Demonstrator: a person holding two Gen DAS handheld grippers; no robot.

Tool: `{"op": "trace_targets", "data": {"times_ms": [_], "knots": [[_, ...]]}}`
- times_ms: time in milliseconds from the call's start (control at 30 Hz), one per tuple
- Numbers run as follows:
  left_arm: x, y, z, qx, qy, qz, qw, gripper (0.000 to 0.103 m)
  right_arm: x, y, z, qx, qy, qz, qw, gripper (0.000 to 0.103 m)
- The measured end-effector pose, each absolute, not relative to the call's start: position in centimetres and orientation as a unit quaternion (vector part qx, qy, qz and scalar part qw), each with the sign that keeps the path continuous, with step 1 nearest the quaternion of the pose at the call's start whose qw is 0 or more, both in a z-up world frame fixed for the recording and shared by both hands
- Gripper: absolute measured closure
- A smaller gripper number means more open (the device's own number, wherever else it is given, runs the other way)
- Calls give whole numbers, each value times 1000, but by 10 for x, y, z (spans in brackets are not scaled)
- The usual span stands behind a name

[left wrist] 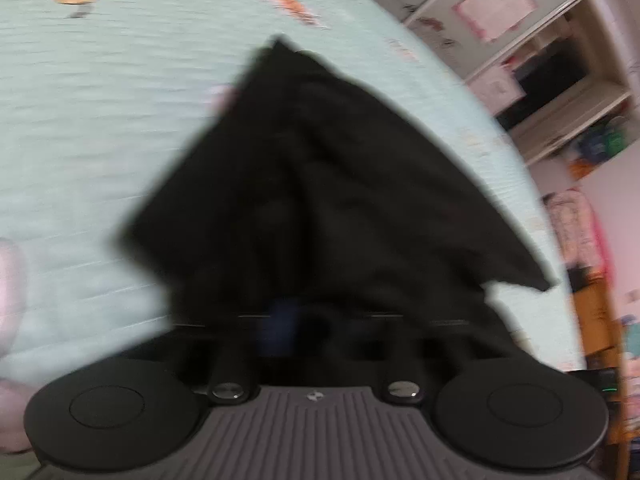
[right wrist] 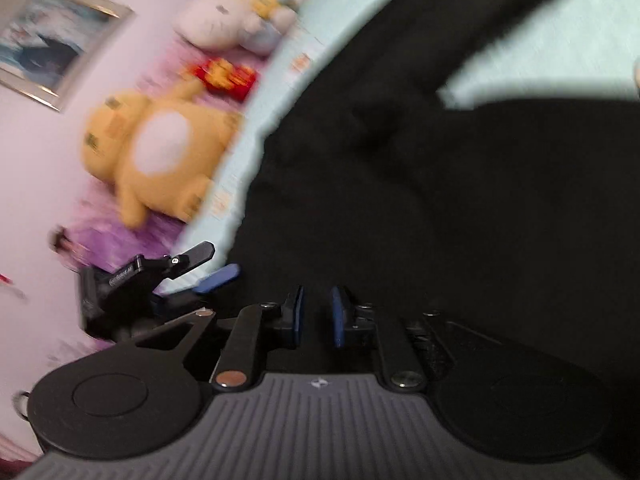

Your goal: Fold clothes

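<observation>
A black garment [left wrist: 312, 184] lies on the mint printed bed sheet [left wrist: 100, 100]. Its near part is draped over my left gripper [left wrist: 316, 316], whose fingers are hidden under the cloth; only a faint blue pad shows. The gripper looks shut on the garment's edge. In the right wrist view the same black garment [right wrist: 440, 200] fills the right half over the sheet [right wrist: 540, 60]. My right gripper [right wrist: 318, 308] has its blue pads a narrow gap apart, with dark fabric seemingly pinched between them. The left gripper [right wrist: 210, 268] sits at the garment's left edge.
A white shelf unit [left wrist: 520, 60] with boxes stands beyond the bed's right edge. Past the bed's left edge lie a yellow plush toy [right wrist: 160, 152], a white plush toy [right wrist: 236, 16] and a red packet [right wrist: 224, 76]. A framed picture [right wrist: 52, 44] hangs on the wall.
</observation>
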State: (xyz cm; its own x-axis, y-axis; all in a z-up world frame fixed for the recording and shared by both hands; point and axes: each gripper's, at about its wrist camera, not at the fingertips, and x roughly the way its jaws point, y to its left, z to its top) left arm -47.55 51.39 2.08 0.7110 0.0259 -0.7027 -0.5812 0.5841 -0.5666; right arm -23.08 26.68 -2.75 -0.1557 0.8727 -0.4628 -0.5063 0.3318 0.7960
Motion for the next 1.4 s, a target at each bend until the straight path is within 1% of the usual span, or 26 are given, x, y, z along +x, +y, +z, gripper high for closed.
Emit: {"op": "trace_targets", "data": {"times_ms": [33,100,133,167,233,267,300,333,400,567,667,733,767,800,833,933,1033,1100,1133,1167,1233,1267,1333,1400], "knots": [[-484,518,22,-429,329,187,820,96,-236,265,-26,166,518,551,633,98],[-495,520,30,-418,328,202,823,96,-245,260,-21,151,510,549,644,96],[-496,519,35,-408,326,199,829,92,-247,258,-19,146,510,546,649,95],[-496,517,39,-401,324,191,835,76,-249,256,-16,145,508,545,651,89],[-490,508,43,-391,319,158,849,57,-255,259,-9,150,502,550,650,83],[-486,502,42,-384,324,144,852,57,-259,262,-7,151,499,556,648,82],[-480,498,39,-375,340,142,851,57,-262,264,-6,153,497,560,645,82],[-477,495,34,-369,354,147,847,59,-265,264,-5,154,497,564,641,82],[-481,495,29,-377,349,154,844,61,-271,274,1,151,495,581,628,82],[-501,509,40,-421,261,188,848,60,-298,313,29,61,439,627,641,84],[-518,519,37,-453,218,242,830,60,-313,341,36,48,417,641,642,91],[-521,522,31,-462,214,252,823,59,-322,356,28,39,428,645,632,91],[-522,523,27,-466,215,256,819,59,-329,365,16,26,451,646,615,91],[-522,524,23,-472,216,257,815,59,-337,373,3,9,481,644,595,93],[-522,525,18,-479,216,257,811,59,-345,372,-2,10,487,647,586,96],[-522,527,7,-495,216,259,801,58,-358,368,4,19,477,666,574,96],[-522,525,8,-488,219,261,804,57,-348,361,17,42,440,653,615,95],[-527,522,13,-484,221,264,805,56,-339,363,9,52,454,627,631,95],[-530,520,15,-487,219,263,804,52,-340,366,1,54,478,628,611,95],[-530,520,14,-492,217,260,802,51,-342,371,-9,55,508,634,580,96],[-528,523,10,-497,217,251,802,52,-350,366,-6,55,498,641,581,95],[-526,525,8,-495,218,250,803,60,-351,361,-3,57,491,640,588,95],[-521,525,7,-476,234,271,803,89,-345,353,-3,76,496,629,594,94],[-516,521,11,-451,248,282,810,89,-345,347,-10,72,509,631,581,96]]}}
